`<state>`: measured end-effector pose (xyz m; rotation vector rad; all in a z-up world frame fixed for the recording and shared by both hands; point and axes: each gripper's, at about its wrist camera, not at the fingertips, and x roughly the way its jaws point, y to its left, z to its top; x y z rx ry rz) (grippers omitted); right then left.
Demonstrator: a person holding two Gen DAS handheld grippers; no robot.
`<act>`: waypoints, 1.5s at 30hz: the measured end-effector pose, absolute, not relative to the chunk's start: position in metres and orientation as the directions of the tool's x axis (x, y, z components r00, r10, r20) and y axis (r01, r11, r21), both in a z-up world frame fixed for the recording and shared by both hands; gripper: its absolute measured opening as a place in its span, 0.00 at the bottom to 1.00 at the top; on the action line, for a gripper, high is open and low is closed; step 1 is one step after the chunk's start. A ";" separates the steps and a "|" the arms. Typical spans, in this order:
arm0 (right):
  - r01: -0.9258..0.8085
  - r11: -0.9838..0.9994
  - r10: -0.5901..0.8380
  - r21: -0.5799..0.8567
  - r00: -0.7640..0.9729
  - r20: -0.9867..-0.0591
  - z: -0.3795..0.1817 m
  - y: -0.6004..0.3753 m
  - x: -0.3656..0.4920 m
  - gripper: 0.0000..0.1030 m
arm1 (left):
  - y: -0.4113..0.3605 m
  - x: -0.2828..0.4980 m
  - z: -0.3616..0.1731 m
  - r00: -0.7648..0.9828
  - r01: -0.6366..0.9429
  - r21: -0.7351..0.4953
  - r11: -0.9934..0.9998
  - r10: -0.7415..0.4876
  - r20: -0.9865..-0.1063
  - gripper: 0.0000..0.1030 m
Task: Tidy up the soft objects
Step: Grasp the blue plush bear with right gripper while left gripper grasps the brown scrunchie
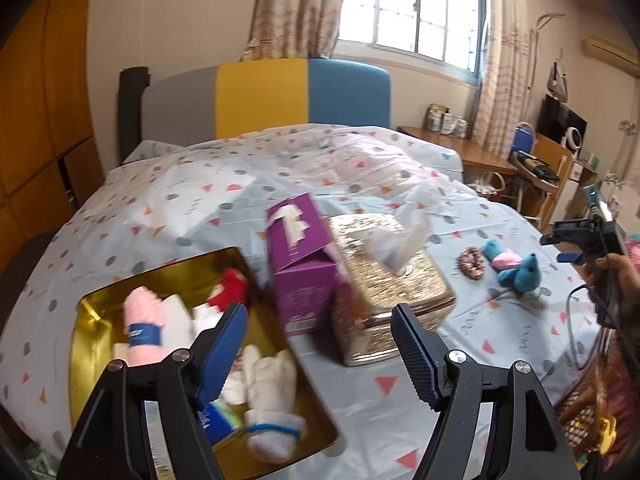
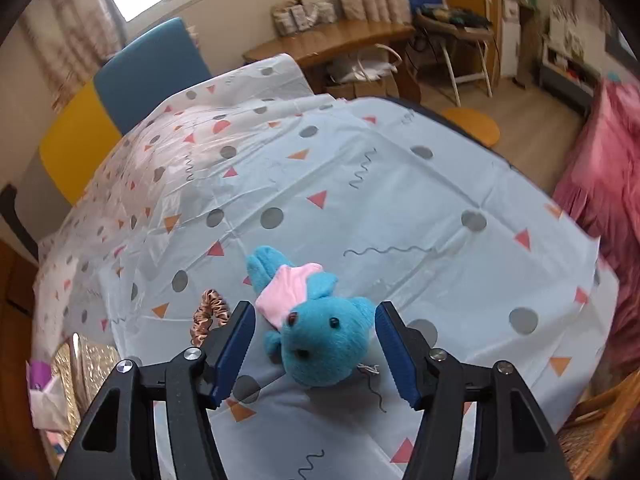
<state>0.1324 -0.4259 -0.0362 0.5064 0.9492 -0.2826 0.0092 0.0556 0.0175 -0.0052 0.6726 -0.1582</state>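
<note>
Right wrist view: right gripper [image 2: 316,346] stands open astride the blue plush bear in pink cloth [image 2: 320,340], pads clear. Left gripper [image 1: 320,354] is open, empty. Risk: the satin scrunchie [image 2: 210,314] at ten o'clock snags if closure drifts.

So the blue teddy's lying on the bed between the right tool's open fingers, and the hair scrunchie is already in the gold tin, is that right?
Not quite. The scrunchie is not in the gold tin; it lies on the bedsheet beside the blue teddy, as the right wrist view shows. The teddy does lie between the right tool's open fingers.
</note>
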 end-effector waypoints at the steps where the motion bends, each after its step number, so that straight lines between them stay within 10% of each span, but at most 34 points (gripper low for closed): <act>1: 0.453 0.848 -0.025 0.275 0.553 -0.833 -0.038 -0.428 0.132 0.61 | 0.050 0.012 0.019 0.766 0.163 -0.060 0.985 -0.165 -0.622 0.73; 11: 0.296 0.922 0.117 0.249 0.400 -0.909 -0.091 -0.417 0.196 0.61 | -0.021 0.024 0.033 0.718 0.336 -0.070 0.939 -0.304 -0.627 0.73; 23: 0.295 0.955 -0.094 0.029 0.394 -0.914 -0.100 -0.405 0.173 0.43 | -0.137 0.079 0.008 0.543 0.463 -0.147 0.874 -0.410 -0.733 0.71; 45: 0.365 0.922 0.000 0.128 0.330 -0.944 -0.111 -0.430 0.177 0.52 | -0.249 0.228 -0.115 0.364 0.348 -0.096 0.933 -0.229 -0.903 0.68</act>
